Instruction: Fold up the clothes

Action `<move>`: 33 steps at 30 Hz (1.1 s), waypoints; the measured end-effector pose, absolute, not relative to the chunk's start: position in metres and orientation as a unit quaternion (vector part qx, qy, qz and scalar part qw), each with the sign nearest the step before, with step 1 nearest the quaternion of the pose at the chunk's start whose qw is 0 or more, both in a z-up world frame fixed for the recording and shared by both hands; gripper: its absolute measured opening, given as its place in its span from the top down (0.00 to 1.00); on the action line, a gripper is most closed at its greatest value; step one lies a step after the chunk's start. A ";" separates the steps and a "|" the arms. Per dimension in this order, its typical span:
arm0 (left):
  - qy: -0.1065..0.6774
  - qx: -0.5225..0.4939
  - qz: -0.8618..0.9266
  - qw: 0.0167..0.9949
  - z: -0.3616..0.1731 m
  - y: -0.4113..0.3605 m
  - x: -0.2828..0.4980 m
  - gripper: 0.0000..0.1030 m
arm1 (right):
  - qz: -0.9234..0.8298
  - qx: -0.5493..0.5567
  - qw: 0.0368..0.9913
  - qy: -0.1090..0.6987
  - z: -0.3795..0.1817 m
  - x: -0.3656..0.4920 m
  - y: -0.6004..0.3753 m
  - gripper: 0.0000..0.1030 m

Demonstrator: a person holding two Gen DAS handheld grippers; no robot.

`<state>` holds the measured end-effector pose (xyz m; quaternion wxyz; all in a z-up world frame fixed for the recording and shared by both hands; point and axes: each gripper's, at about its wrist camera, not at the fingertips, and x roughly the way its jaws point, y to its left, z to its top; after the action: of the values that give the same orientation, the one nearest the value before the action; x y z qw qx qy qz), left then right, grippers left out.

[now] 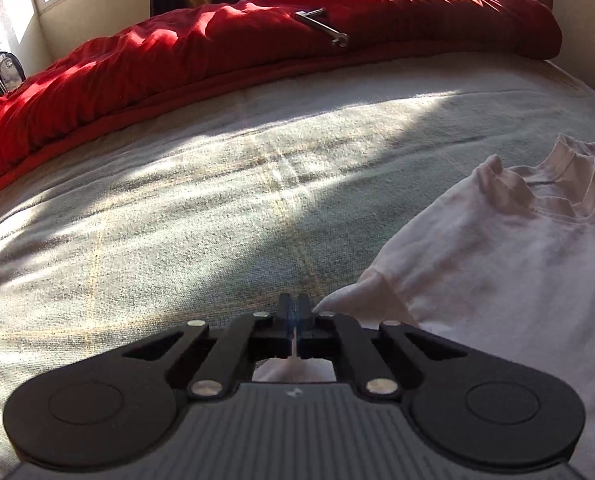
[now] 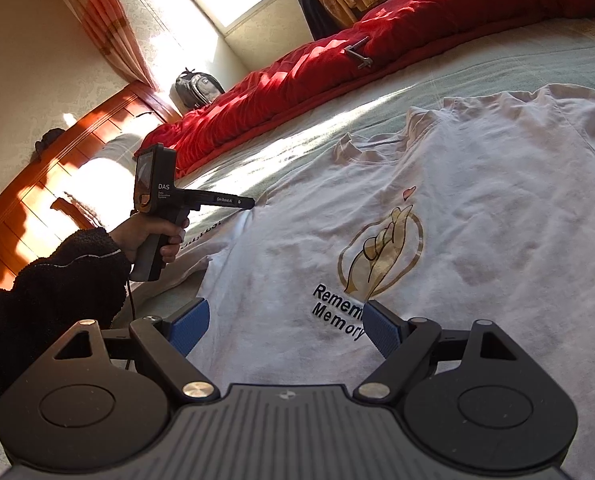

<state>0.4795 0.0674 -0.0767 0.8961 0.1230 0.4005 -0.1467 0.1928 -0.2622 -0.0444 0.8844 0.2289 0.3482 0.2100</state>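
A white T-shirt (image 2: 477, 220) with a gold hand print and black lettering lies face up on the pale green bed cover (image 1: 177, 220). In the left wrist view the T-shirt (image 1: 497, 260) fills the right side, collar at the far end. My left gripper (image 1: 295, 300) is shut at the edge of the shirt's sleeve, with white cloth showing between and under its fingers. The right wrist view shows the left gripper (image 2: 249, 203) held by a person's hand (image 2: 157, 236) at the sleeve's edge. My right gripper (image 2: 287, 304) hovers open over the shirt's lower front, blue pads wide apart and nothing between them.
A red duvet (image 1: 257, 40) is bunched along the far side of the bed, with a metal tool (image 1: 323, 26) lying on it. A backpack (image 2: 197, 86) stands by the window wall. The wooden headboard (image 2: 57, 184) runs along the left. Clothes hang at the back.
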 end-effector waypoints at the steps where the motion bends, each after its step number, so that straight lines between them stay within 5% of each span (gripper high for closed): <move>1: 0.395 0.112 -0.147 0.900 -0.070 0.070 0.477 0.97 | 0.207 0.219 0.887 0.350 -0.041 0.192 -0.264 0.16; 9: 0.365 0.057 -0.266 0.890 -0.028 0.027 0.446 0.91 | 0.105 0.094 0.923 0.359 -0.014 0.230 -0.325 0.14; 24: 0.464 -0.022 -0.293 0.836 -0.084 -0.022 0.459 0.89 | -0.019 0.308 0.894 0.326 -0.085 0.266 -0.471 0.16; 25: 0.464 -0.019 -0.292 0.836 -0.084 -0.023 0.458 0.88 | -0.022 0.309 0.895 0.321 -0.087 0.269 -0.473 0.23; 27: 0.465 -0.014 -0.289 0.837 -0.084 -0.024 0.458 0.87 | -0.012 0.308 0.900 0.310 -0.087 0.271 -0.475 0.53; 28: 0.465 -0.013 -0.288 0.837 -0.083 -0.025 0.458 0.87 | -0.014 0.302 0.902 0.308 -0.087 0.271 -0.475 0.87; 29: 0.464 -0.013 -0.285 0.838 -0.083 -0.025 0.458 0.87 | -0.021 0.294 0.905 0.308 -0.086 0.270 -0.475 0.96; 33: 0.457 -0.002 -0.268 0.848 -0.083 -0.026 0.458 0.87 | -0.056 0.275 0.914 0.292 -0.080 0.257 -0.481 0.96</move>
<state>0.4579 -0.0259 -0.0831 0.8480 -0.0018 0.4573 -0.2678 0.2570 -0.4810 -0.0801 0.9143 0.2750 0.2921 -0.0556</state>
